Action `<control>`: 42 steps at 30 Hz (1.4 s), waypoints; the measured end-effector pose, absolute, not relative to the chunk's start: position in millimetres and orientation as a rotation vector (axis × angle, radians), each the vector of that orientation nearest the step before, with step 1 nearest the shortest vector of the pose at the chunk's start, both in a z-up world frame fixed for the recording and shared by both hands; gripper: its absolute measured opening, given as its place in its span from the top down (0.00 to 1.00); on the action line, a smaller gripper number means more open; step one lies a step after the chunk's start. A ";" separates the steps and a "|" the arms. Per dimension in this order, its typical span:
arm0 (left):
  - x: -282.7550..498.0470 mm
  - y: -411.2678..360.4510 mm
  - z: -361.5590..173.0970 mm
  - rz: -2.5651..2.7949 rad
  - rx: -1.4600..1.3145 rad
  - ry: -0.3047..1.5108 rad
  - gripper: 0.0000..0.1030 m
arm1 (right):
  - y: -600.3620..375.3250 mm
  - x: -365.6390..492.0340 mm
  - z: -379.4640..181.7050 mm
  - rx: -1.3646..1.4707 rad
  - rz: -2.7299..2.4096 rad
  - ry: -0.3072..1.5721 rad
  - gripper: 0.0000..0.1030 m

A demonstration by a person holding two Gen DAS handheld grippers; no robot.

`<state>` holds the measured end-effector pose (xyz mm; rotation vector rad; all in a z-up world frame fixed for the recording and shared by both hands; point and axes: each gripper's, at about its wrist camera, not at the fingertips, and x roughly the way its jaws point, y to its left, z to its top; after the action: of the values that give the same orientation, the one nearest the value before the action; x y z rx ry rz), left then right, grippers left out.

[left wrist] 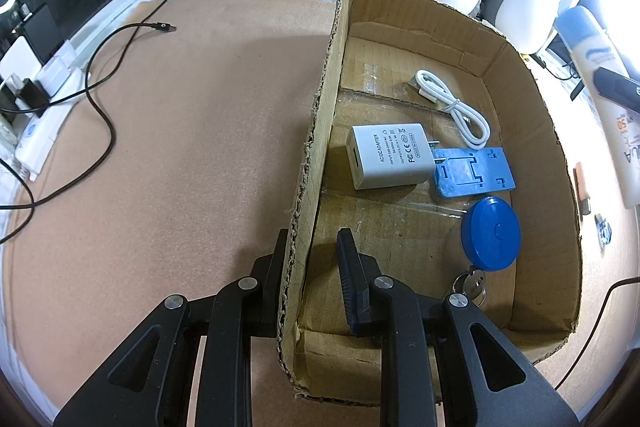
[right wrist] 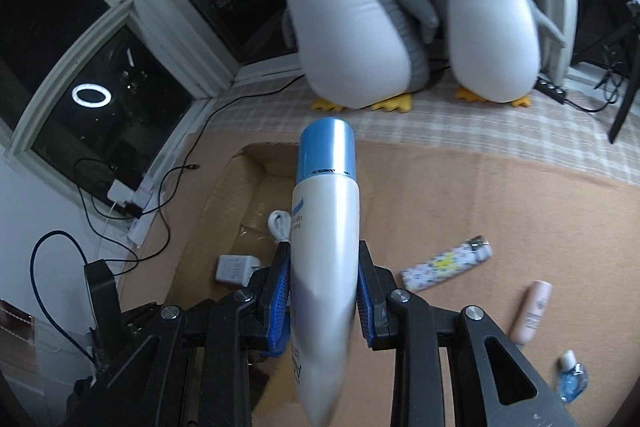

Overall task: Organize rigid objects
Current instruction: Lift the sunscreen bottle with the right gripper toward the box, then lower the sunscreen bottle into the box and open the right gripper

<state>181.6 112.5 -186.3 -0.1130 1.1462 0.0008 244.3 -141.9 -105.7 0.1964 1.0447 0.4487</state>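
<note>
Over the box (right wrist: 224, 195), between the pads of my right gripper (right wrist: 323, 291), I have the tube (right wrist: 326, 239), a white one with a blue cap that points away from me toward the penguins (right wrist: 352, 11); the pads press its body on both sides, so the grip looks firm, and the tube hangs clear of the brown mat (right wrist: 460, 195). To do this step well, I judge I should carry it leftward over the near wall, lower it onto the bare cardboard rather than onto the things already inside, lay it flat along the floor, and only then let the pads part. Inside the box (left wrist: 532, 131) lie the adapter (left wrist: 386, 157), the white cable (left wrist: 452, 103), the blue stand (left wrist: 474, 173) and the blue round tape (left wrist: 491, 233) with keys (left wrist: 470, 285) just beside it; the free floor sits toward the far end and the near corner. My left gripper (left wrist: 312, 255) straddles the box's left wall, one finger outside and one inside, spread wide and not pinching the cardboard as far as I can see; it could steady the box if the drop nudges it. On the mat, still waiting, lie a lighter (right wrist: 446, 263), a pink tube (right wrist: 532, 311) and a small blue bottle (right wrist: 572, 375).
</note>
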 end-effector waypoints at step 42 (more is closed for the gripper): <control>183.0 113.1 -187.1 -0.003 -0.120 1.143 0.80 | -67.5 268.9 -137.8 0.073 0.467 1.072 0.51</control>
<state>183.0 113.1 -187.1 -0.1203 1.1431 -0.0032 268.9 -67.5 -137.8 0.0731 1.0725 0.4671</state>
